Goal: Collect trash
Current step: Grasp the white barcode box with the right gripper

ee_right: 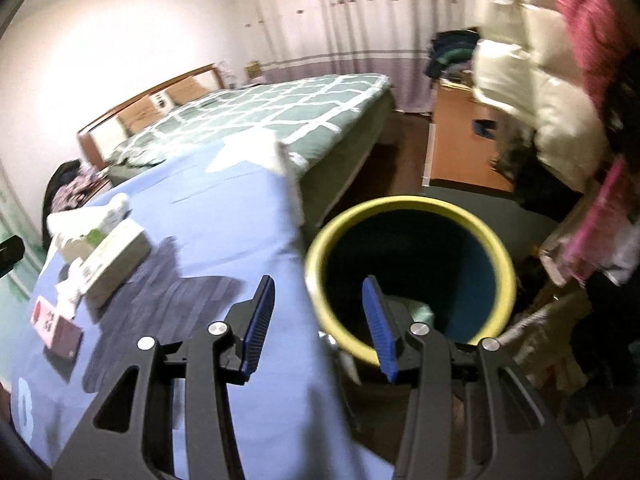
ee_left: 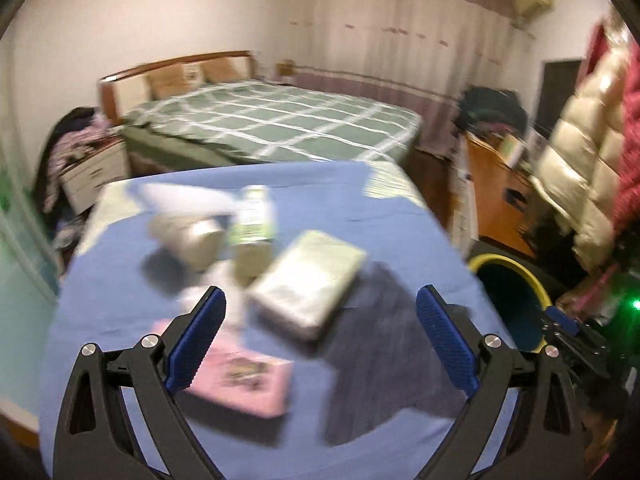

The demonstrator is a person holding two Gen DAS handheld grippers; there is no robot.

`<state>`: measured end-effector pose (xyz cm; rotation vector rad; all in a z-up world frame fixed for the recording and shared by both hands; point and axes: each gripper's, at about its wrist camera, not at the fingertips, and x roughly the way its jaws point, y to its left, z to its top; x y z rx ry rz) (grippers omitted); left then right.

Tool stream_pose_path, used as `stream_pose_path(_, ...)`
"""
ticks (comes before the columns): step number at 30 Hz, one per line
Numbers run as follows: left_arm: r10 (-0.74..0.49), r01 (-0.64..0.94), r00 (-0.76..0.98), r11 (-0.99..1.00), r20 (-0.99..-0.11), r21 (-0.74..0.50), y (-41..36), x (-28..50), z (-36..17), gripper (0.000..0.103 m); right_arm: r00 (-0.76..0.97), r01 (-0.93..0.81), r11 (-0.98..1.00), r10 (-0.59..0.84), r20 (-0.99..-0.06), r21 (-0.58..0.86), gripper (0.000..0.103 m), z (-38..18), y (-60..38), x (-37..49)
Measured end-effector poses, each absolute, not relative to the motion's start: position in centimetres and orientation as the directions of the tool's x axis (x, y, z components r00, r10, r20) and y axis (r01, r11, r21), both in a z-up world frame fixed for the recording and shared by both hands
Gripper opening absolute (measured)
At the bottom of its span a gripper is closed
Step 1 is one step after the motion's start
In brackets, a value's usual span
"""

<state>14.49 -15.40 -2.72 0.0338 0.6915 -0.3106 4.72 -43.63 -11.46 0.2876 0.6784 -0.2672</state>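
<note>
Our left gripper (ee_left: 320,338) has its fingers spread wide with nothing between them. Our right gripper (ee_right: 318,326) has its fingers partly apart, and they hold nothing too. Under the left one is the bench (ee_left: 400,208) with a blue cloth. On it lie a pale box (ee_left: 308,292), a pink box (ee_left: 244,380), a green and white bottle (ee_left: 256,216) and a blurry roll (ee_left: 192,236). The yellow-rimmed bin (ee_right: 412,204) stands on the floor just beside the bench, below the right gripper. Behind is a bed (ee_left: 272,124) with a green checked cover, and curtains (ee_left: 400,32).
</note>
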Motion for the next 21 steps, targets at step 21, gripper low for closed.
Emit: stream_pose_path(21,-0.058,-0.01,0.77,0.995,-0.635,-0.103,0.5,15.3,-4.7,0.095,0.717,-0.036,0.988,0.131,-0.684,0.151,0.044,-11.1,-26.2,15.2)
